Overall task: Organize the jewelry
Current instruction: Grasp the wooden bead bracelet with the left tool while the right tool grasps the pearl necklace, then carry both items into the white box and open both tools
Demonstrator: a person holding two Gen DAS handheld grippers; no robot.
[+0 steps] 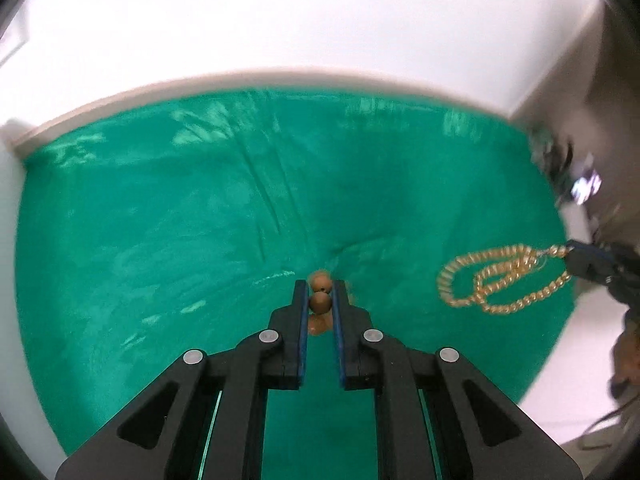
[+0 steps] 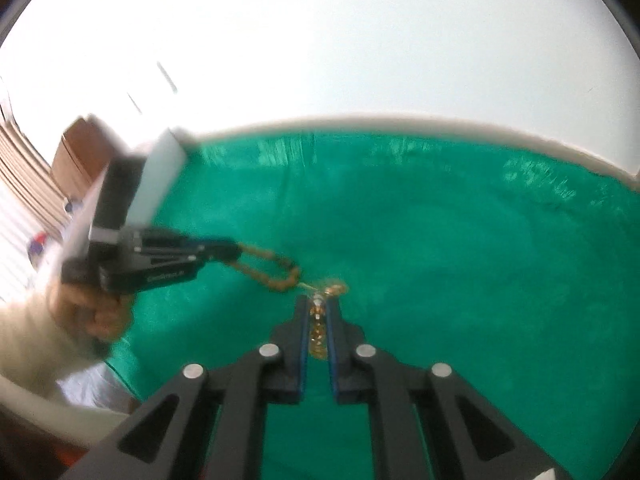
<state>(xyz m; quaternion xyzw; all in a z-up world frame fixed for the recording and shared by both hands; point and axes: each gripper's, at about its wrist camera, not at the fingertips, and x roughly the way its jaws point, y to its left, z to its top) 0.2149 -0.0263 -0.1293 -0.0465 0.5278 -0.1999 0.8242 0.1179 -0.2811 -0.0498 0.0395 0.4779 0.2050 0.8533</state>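
My left gripper (image 1: 321,287) is shut on a brown bead bracelet (image 1: 320,302) and holds it over the green cloth (image 1: 160,220). In the right wrist view the left gripper (image 2: 236,252) shows at the left with the bead bracelet (image 2: 276,272) hanging from its tips in a loop. My right gripper (image 2: 319,300) is shut on a gold chain (image 2: 318,328). In the left wrist view the right gripper (image 1: 570,254) comes in from the right edge, and the gold chain (image 1: 496,280) trails from it in loops on the cloth.
The green cloth (image 2: 460,260) lies on a white table (image 1: 280,20). A cardboard box (image 2: 80,152) stands at the far left in the right wrist view. Dark clutter (image 1: 560,160) sits past the cloth's right edge.
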